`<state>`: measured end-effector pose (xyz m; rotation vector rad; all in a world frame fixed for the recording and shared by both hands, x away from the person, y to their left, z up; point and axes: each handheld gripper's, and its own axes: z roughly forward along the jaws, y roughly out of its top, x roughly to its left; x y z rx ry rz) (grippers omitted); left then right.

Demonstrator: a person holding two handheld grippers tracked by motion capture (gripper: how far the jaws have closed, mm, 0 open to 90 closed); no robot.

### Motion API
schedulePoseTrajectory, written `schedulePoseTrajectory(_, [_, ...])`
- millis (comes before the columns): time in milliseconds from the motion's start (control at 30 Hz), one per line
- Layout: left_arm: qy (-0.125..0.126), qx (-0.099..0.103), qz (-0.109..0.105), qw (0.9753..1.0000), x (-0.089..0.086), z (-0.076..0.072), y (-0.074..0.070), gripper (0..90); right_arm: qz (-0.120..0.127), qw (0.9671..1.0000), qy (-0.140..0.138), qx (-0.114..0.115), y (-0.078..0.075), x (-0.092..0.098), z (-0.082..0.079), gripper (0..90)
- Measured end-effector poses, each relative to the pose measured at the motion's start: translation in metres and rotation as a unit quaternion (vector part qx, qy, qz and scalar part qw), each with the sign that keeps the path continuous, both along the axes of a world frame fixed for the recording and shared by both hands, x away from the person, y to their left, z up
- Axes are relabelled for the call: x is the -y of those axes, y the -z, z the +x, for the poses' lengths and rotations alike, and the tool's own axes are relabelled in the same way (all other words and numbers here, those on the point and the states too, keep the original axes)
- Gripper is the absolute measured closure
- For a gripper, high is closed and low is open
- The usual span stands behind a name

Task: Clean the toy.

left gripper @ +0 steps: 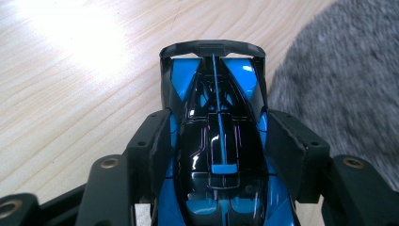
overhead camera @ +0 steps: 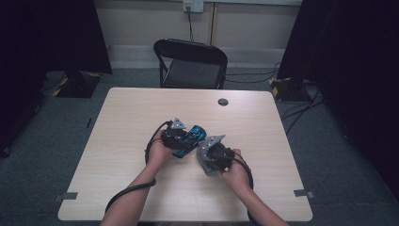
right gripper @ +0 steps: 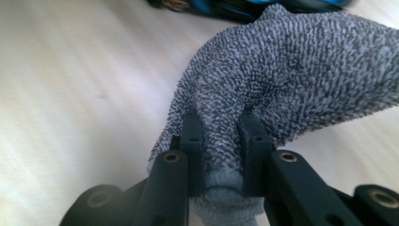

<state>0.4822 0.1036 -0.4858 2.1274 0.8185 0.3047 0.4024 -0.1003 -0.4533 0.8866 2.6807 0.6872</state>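
Toy car (left gripper: 219,141), blue and black, clamped by its sides in my left gripper (left gripper: 219,150) near the middle of the table (overhead camera: 131,117), grey cloth (right gripper: 282,80) pinched tight in my right gripper (right gripper: 221,141), just right of the car, touching the table.

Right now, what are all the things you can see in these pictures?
toy car: one, blue and black, above the table, clamped between the left gripper's jaws
cloth: one, grey and fuzzy, pinched in the right gripper, beside the car
table: one, light wood, centre of the room
round plug: one, dark, near the table's far edge
folding chair: one, black, behind the table
wall socket: one, pale, on the back wall
left gripper: one, black, shut on the car
right gripper: one, black, shut on the cloth
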Motion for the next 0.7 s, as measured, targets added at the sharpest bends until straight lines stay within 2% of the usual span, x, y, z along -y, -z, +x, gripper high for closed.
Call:
schedulePoseTrajectory(267, [0.006,0.0,0.003,1.0,-0.001,0.001,0.0,41.5,0.035,0.9986,-0.032,-0.023,0.001,-0.012,-0.008,75.6])
schedulePoseTrajectory(300, [0.006,0.0,0.005,1.0,-0.001,0.002,0.0,41.5,0.049,0.9974,-0.042,-0.032,0.002,-0.014,-0.01,75.7])
schedulePoseTrajectory(367, [0.007,-0.002,0.004,1.0,-0.001,0.002,-0.001,41.5,0.051,0.9971,-0.045,-0.034,0.002,-0.016,-0.011,75.6])
schedulePoseTrajectory(467, [0.003,0.0,0.0,1.0,0.0,0.003,0.0,41.6,0.071,0.9944,-0.063,-0.045,0.003,-0.018,-0.015,75.6])
schedulePoseTrajectory(567, [0.003,0.0,0.001,1.0,0.001,0.003,0.0,41.6,0.078,0.9933,-0.07,-0.048,0.004,-0.019,-0.016,75.6])
schedulePoseTrajectory(600, [0.003,0.0,0.001,1.0,0.001,0.003,0.0,41.6,0.09,0.9912,-0.077,-0.059,0.004,-0.019,-0.017,75.6])
schedulePoseTrajectory(700, [0.004,0.001,0.004,1.0,0.001,0.004,0.0,41.6,0.094,0.9904,-0.083,-0.06,0.004,-0.019,-0.019,75.6])
